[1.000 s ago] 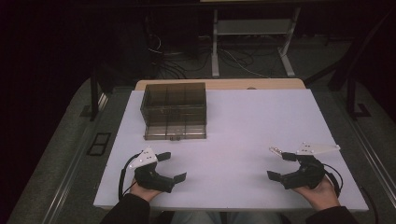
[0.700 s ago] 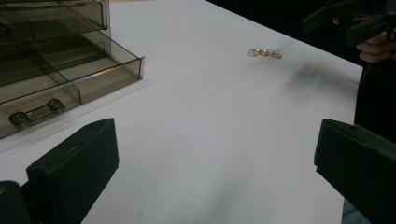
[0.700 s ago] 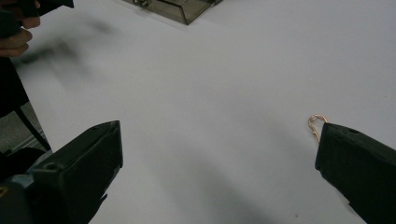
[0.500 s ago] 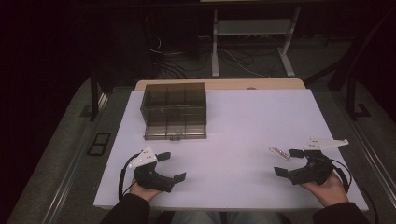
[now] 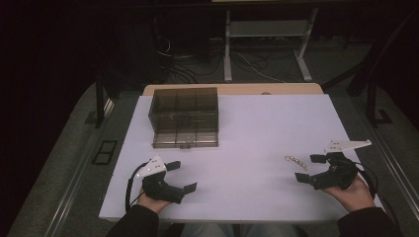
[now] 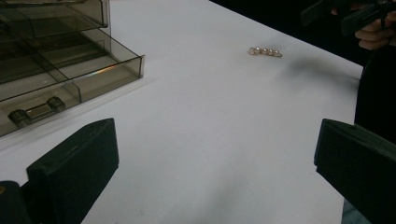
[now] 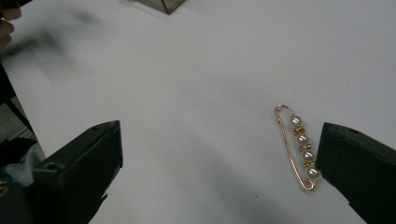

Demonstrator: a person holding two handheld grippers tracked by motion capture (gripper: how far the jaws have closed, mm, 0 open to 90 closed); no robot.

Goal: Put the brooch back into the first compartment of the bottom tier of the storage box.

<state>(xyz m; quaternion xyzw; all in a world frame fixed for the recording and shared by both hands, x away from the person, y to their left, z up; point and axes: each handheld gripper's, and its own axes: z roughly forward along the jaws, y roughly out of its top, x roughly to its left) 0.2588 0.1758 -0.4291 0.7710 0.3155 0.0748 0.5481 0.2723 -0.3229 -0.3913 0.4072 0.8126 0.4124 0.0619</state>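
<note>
White table top [image 5: 247, 128] over a tan wood edge at the far side, grey carpet around, dark room behind with cables and a white metal stand on the floor. Smoked clear drawer box [image 5: 184, 117] at far left of table, bottom drawer pulled out a little, small bar handle on its front in left gripper view [image 6: 35, 111].

Left gripper [image 5: 179, 177] low at near-left edge, held in a hand, jaws spread wide, nothing between them, touching nothing. Well apart from the pearl safety pin [image 6: 265, 51], seen far off across the table in left gripper view.

Pearl safety pin [image 5: 296, 162] flat on table at right, gold wire, pearl beads in a row. Right gripper [image 5: 311, 168] at near-right edge, jaws released and wide apart, empty. In right gripper view pin [image 7: 300, 145] just beside the inner face of the right-hand jaw, contact unclear.
</note>
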